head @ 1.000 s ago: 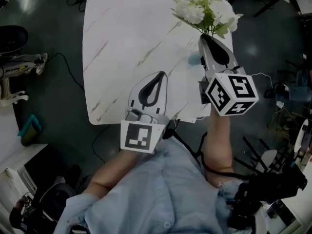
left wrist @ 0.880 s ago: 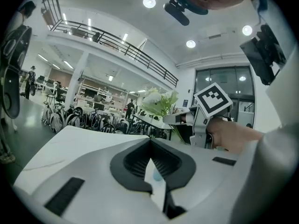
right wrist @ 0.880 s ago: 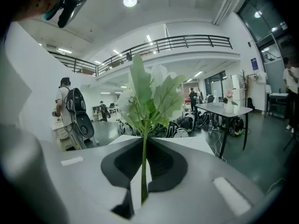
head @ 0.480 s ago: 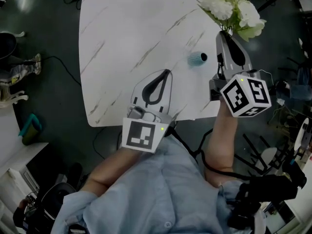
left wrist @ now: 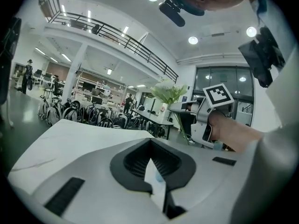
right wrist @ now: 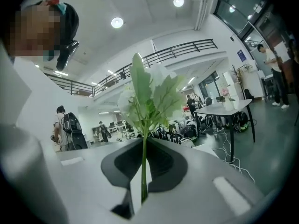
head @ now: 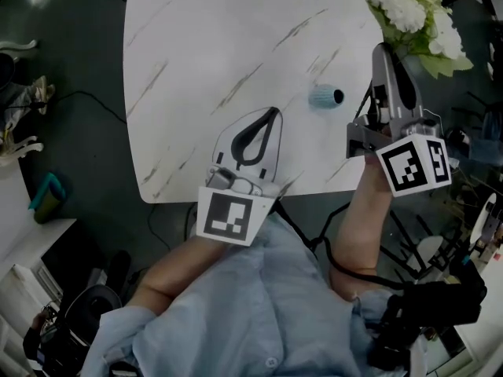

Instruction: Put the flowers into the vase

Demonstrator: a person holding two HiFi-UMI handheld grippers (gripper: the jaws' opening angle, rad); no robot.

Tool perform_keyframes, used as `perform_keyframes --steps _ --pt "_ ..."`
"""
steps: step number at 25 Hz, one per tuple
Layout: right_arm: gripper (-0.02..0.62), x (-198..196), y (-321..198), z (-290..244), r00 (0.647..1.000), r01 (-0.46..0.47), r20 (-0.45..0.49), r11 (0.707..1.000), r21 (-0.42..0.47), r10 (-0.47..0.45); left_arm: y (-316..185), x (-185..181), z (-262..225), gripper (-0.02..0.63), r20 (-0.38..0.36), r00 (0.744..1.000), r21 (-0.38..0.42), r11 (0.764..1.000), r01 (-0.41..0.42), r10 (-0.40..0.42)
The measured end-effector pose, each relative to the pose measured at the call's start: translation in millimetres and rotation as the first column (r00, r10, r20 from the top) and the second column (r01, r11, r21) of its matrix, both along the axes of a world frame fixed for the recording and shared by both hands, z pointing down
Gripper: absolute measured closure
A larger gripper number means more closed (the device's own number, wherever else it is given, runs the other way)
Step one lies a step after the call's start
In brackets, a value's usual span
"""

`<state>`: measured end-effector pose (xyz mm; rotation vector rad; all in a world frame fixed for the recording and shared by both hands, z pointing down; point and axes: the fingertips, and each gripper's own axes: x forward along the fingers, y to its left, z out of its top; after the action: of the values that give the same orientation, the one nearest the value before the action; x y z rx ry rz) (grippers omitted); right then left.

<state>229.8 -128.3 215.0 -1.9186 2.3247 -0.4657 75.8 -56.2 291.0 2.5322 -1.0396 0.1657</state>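
Note:
A small teal vase [head: 324,96] lies on its side on the white marble table [head: 204,45], mouth to the right. My right gripper [head: 383,49] is shut on the green stem [right wrist: 144,171] of a bunch of white flowers [head: 413,10], held over the table's right edge, beyond the vase. The leaves and blooms [right wrist: 147,97] rise just past the jaws. My left gripper [head: 272,113] is shut with nothing in it, near the table's front edge, left of the vase. The left gripper view shows the flowers [left wrist: 168,92] and the right gripper's body [left wrist: 205,120] off to the right.
The table's front edge [head: 181,195] runs just under the left gripper. Dark floor with cables surrounds the table. A teal object [head: 47,196] lies on the floor at the left. Equipment and chair legs [head: 440,250] crowd the lower right.
My right gripper has carried the flowers to the right, out toward the table's right edge, which uncovered the vase. The left gripper has shifted only slightly.

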Motion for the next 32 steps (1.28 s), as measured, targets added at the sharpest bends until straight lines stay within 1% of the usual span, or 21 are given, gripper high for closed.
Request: perform_keyframes --steps 6,11,21,27,32 --pt "0.588 -6 -4 -8 0.999 0.018 0.032 0.998 0.055 -0.019 -5 -3 2 0.601 -0.003 1.0 -0.005 1.0 0.002 -0.002" --pt "0.588 -10 -9 -7 0.999 0.029 0.038 0.996 0.081 -0.032 -12 -5 7 0.601 -0.008 1.0 -0.027 1.0 0.004 -0.004" --pt "0.588 -10 -14 12 0.998 0.023 0.058 0.996 0.085 -0.028 -18 -7 22 0.601 -0.001 1.0 -0.063 0.998 -0.008 0.008" --pt "0.588 -6 -10 23 0.996 0.008 0.088 0.995 0.097 -0.016 -16 -6 31 0.601 0.01 1.0 -0.084 0.996 -0.029 0.03" --pt "0.586 -5 -6 29 0.996 0.003 0.09 0.993 0.119 -0.014 -15 -6 38 0.601 0.022 0.999 -0.094 0.995 -0.042 0.044"
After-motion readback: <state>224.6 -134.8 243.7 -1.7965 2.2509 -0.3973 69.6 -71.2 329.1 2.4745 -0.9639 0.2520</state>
